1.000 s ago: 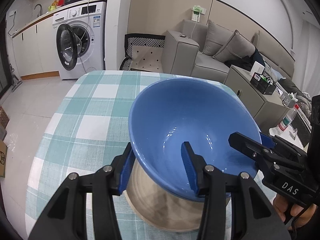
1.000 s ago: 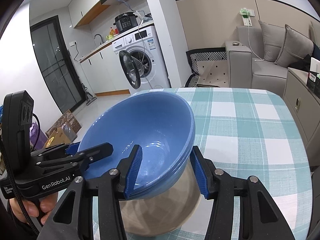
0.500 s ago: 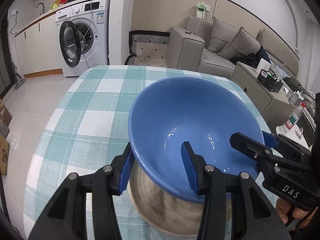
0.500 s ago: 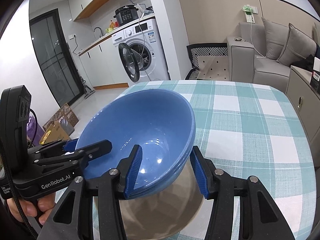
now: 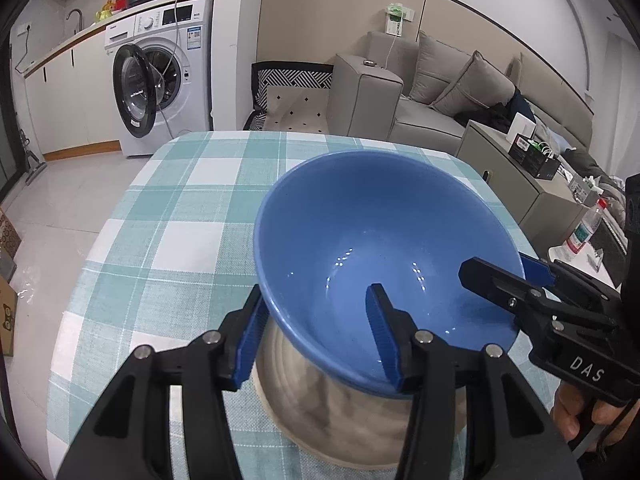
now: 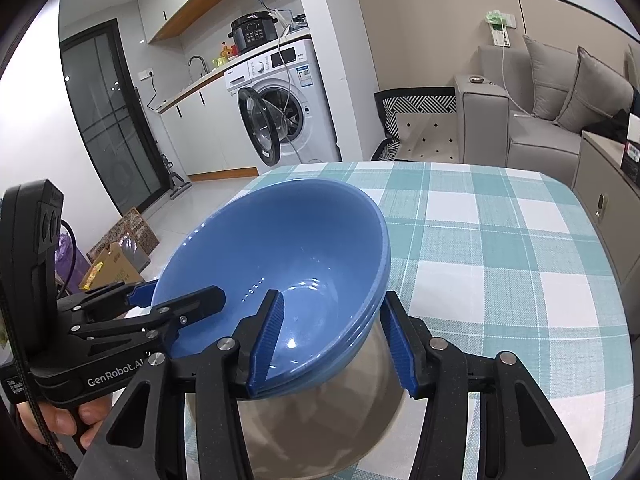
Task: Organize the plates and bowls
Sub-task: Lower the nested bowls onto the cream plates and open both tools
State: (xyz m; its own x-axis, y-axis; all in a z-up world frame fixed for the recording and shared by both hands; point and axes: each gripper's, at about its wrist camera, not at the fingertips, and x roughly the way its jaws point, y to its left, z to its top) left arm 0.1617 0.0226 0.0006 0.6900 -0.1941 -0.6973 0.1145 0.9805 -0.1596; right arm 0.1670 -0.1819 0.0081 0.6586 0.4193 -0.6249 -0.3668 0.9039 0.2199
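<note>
While both my grippers straddle its rim, the blue bowl [image 5: 384, 248] hangs above the beige plate [image 5: 360, 412] at 6 o'clock, barely lower than a second ago. Left gripper [image 5: 316, 336] and right gripper [image 6: 332, 340]: fingers narrowed, wall between. Seating pending.

The left gripper [image 5: 316, 334] has a matte black body with silver round screws and two blue ribbed fingers [image 5: 382, 330]. The right gripper [image 6: 334, 338] has the same black frame, screws and blue ribbed pads. White letters "DAS" and "GenRobot.AI" are printed on the black handles. A black braided cable [image 6: 24, 384] runs beside bare skin fingers [image 6: 60, 420].
</note>
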